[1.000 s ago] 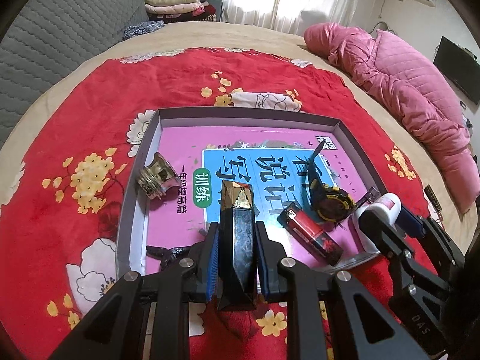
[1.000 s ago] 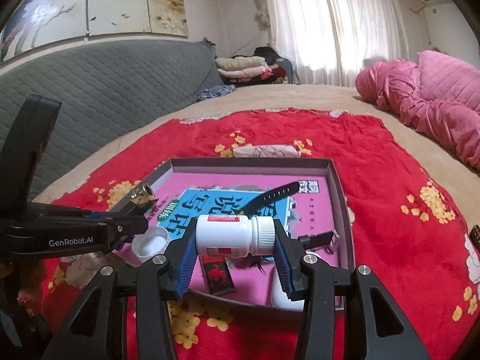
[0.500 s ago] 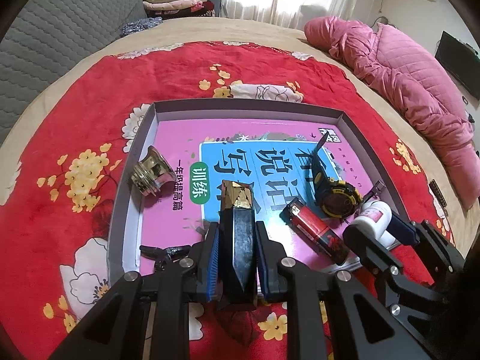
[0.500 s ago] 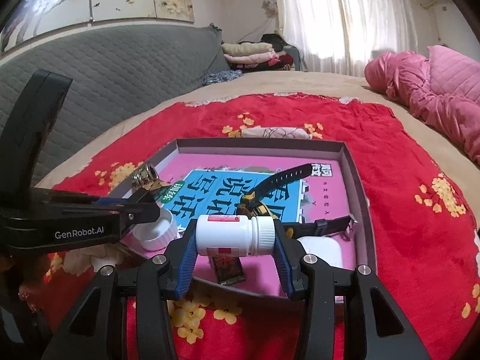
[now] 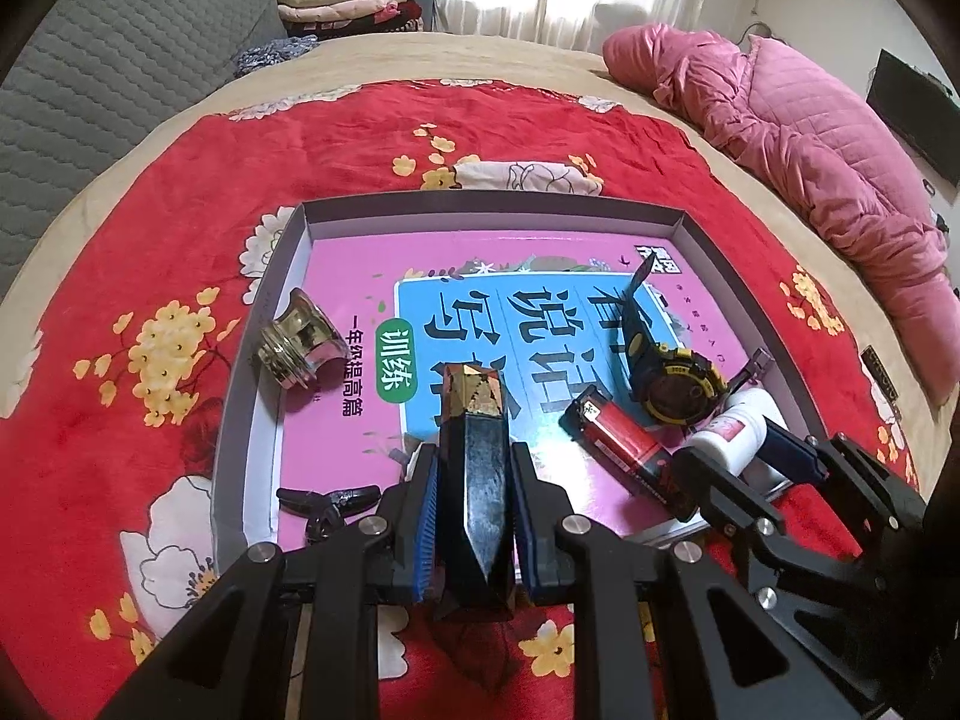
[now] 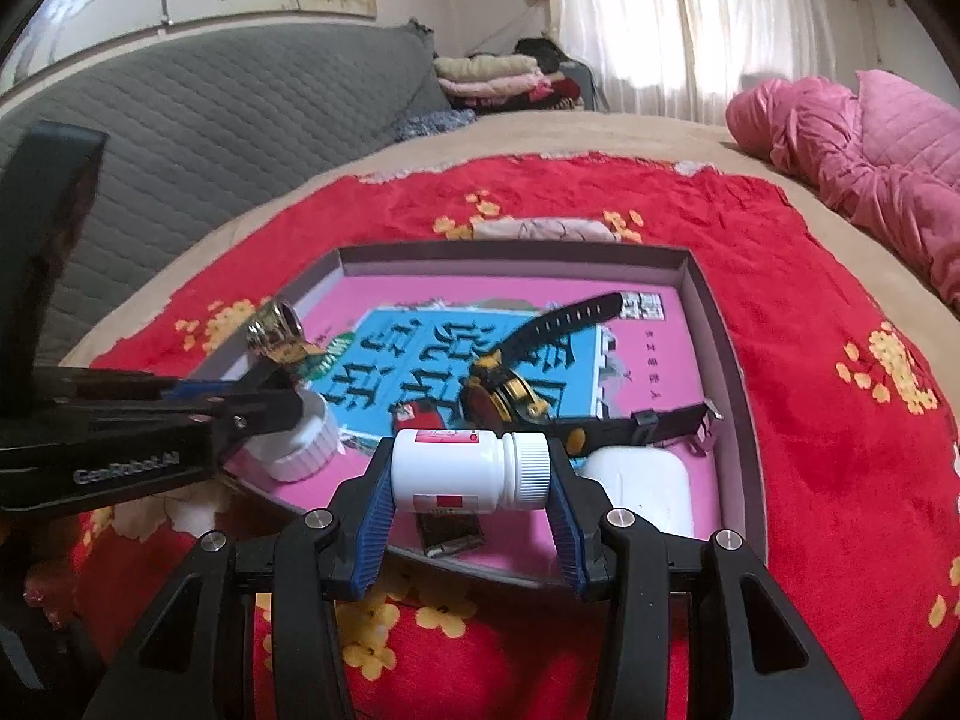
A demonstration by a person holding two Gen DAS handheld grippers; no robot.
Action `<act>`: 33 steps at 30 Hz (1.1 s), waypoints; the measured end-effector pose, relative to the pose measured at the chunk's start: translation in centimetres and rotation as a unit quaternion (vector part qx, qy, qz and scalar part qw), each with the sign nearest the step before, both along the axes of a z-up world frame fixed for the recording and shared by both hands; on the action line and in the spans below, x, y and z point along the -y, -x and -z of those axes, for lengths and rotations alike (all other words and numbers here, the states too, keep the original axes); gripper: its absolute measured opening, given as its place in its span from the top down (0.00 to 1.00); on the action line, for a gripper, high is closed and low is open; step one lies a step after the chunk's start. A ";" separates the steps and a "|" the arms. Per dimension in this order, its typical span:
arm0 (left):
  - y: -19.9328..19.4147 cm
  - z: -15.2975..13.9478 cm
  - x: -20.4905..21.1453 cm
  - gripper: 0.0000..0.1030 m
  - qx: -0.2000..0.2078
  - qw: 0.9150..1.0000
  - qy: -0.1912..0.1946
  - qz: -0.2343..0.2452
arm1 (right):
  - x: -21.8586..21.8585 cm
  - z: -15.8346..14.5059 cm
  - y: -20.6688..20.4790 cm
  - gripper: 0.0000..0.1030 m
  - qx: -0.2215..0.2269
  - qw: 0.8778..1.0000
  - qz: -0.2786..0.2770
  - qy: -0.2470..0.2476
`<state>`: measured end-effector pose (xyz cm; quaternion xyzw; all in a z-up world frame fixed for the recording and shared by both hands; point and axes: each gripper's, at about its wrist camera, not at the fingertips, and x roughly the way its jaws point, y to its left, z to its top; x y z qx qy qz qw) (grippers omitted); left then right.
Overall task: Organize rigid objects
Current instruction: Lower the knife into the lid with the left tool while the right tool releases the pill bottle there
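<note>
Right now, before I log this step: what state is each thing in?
left gripper: shut on the dark faceted box
right gripper: shut on the white pill bottle, capped, sideways
tray: open-topped
watch: unbuckled, strap spread
metal fitting: on its side
red lighter: lying flat

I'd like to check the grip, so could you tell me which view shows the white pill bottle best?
The right wrist view: the white pill bottle lies sideways, clamped between the right gripper pads. The left wrist view shows only its end behind that gripper's finger.
</note>
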<state>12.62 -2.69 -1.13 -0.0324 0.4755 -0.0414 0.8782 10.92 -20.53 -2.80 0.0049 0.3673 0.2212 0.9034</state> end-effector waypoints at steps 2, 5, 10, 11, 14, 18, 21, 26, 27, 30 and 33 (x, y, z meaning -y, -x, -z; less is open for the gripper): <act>0.0 0.1 0.1 0.78 -0.002 1.000 -0.002 0.002 | 0.1 0.4 -0.4 0.54 -0.012 1.000 0.002 0.004; -0.1 0.3 0.2 0.78 -0.005 1.000 -0.001 0.003 | 0.1 0.4 -0.5 0.54 -0.015 1.000 0.002 0.007; 0.0 0.4 0.2 0.78 -0.008 1.000 -0.002 0.004 | 0.1 0.6 -0.7 0.54 -0.018 1.000 -0.004 0.003; 0.0 0.5 0.2 0.78 -0.008 1.000 -0.001 0.003 | 0.1 0.6 -0.7 0.54 -0.018 1.000 -0.005 0.003; -0.1 0.4 0.2 0.78 -0.007 1.000 -0.002 0.004 | 0.1 0.6 -0.7 0.54 -0.016 1.000 -0.005 0.002; -0.2 0.5 0.1 0.78 -0.008 1.000 0.001 0.002 | 0.3 0.4 -0.4 0.45 -0.011 1.000 -0.005 -0.008; -0.4 0.5 -0.1 0.78 -0.009 1.000 0.003 -0.001 | 0.5 0.0 -0.1 0.41 -0.004 1.000 -0.004 -0.015; -1.0 0.6 -0.7 0.78 -0.016 1.000 0.021 -0.012 | 0.6 -0.3 0.2 0.40 0.005 1.000 -0.004 -0.020; -1.1 0.7 -0.9 0.78 -0.017 0.999 0.023 -0.014 | 0.7 -0.4 0.3 0.40 0.005 1.000 -0.006 -0.021; -1.1 0.6 -1.0 0.78 -0.018 0.999 0.026 -0.017 | 0.7 -0.6 0.5 0.40 0.012 1.000 -0.008 -0.021; -1.0 0.5 -1.0 0.78 -0.018 0.999 0.023 -0.015 | 0.6 -0.6 0.8 0.40 0.015 1.000 -0.012 -0.022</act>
